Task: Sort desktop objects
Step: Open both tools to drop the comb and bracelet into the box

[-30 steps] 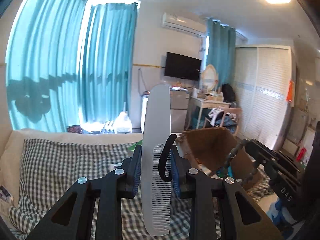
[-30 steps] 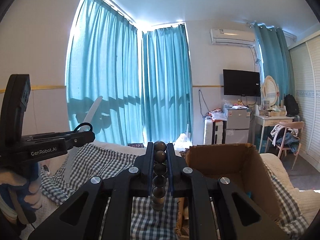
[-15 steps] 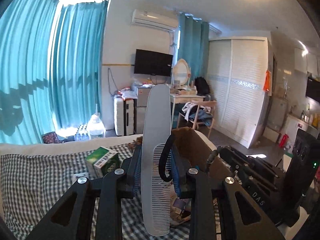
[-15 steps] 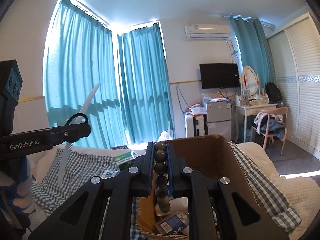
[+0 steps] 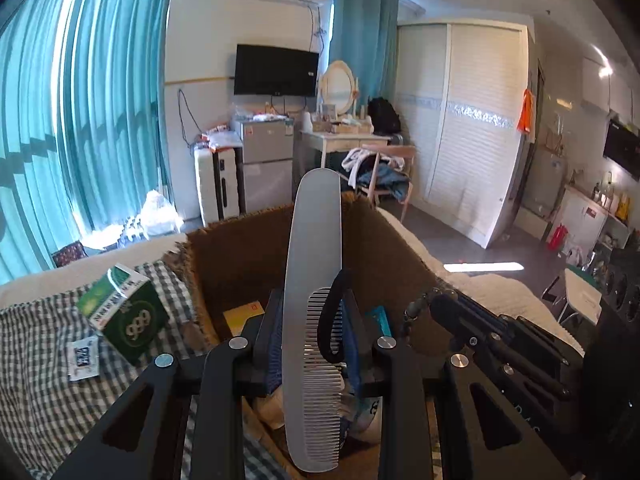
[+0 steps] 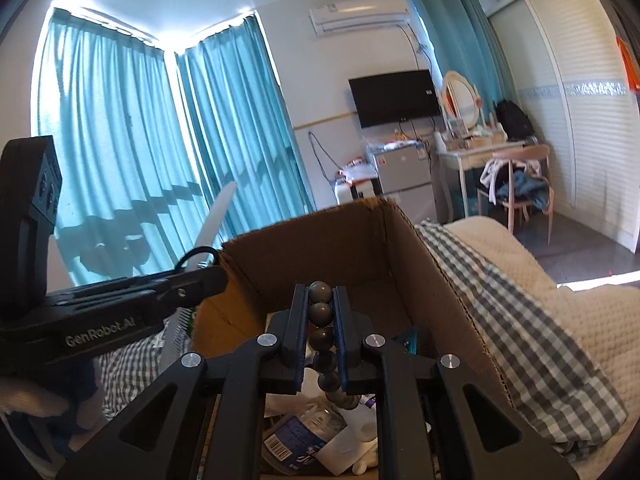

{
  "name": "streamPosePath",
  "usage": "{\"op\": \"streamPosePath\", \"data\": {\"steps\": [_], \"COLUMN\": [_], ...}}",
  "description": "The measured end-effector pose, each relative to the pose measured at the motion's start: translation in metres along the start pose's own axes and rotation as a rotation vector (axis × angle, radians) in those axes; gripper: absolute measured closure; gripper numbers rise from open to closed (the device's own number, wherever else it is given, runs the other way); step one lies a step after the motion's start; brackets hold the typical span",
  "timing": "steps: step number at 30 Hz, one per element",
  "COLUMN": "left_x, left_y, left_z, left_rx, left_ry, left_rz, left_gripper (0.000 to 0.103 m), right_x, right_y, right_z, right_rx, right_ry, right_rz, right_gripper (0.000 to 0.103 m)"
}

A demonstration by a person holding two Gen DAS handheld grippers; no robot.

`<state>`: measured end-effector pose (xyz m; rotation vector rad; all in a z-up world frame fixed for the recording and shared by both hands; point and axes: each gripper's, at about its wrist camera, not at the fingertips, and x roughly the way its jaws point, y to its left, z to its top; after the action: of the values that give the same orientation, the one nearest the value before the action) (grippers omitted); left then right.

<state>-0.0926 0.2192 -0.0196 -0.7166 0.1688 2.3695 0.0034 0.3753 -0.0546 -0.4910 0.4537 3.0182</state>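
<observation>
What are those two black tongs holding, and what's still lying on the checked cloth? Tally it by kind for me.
Comb: 1
Black hair tie: 1
Bead string: 1
Green box: 1
White sachet: 1
Total: 5

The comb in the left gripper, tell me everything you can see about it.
The comb is a pale grey, flat piece that looks like plastic, with a long rounded handle and fine teeth along the lower half of one edge. It stands roughly upright, handle up, clamped between the left gripper's fingers together with a black hair tie. It hangs over the open cardboard box. In the right wrist view it tilts against the curtains.
</observation>
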Motion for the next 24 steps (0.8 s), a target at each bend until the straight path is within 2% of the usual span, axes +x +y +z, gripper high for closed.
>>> {"op": "streamPosePath", "data": {"steps": [6,9,12,14,16,18,21,24], "left_x": [0.049,0.063,0.071,0.074,0.074,0.071,0.057,0.039], "left_y": [-0.001,-0.002,0.000,0.001,0.003,0.005,0.006,0.007], "left_z": [-0.012,-0.019,-0.022,-0.022,-0.021,-0.018,-0.016,-0.016], "left_rx": [0.011,0.024,0.013,0.005,-0.003,0.002,-0.005,-0.013], "left_ry": [0.086,0.127,0.147,0.155,0.156,0.148,0.124,0.100], "left_rz": [0.009,0.041,0.029,0.034,0.032,0.038,0.043,0.049], "left_gripper": [0.076,0.076,0.074,0.070,0.068,0.067,0.057,0.056], "right_x": [0.035,0.049,0.053,0.053,0.052,0.052,0.048,0.042], "right_y": [-0.010,-0.012,-0.016,-0.017,-0.016,-0.013,-0.007,-0.002], "right_z": [-0.013,-0.017,-0.017,-0.017,-0.016,-0.017,-0.016,-0.010], "right_rx": [0.003,-0.016,-0.002,0.003,-0.001,-0.013,-0.027,-0.035], "right_ry": [0.096,0.133,0.143,0.135,0.132,0.136,0.131,0.111], "right_rz": [-0.038,-0.094,-0.087,-0.090,-0.093,-0.094,-0.104,-0.105], "right_gripper": [0.092,0.092,0.091,0.086,0.064,0.063,0.063,0.063]}}
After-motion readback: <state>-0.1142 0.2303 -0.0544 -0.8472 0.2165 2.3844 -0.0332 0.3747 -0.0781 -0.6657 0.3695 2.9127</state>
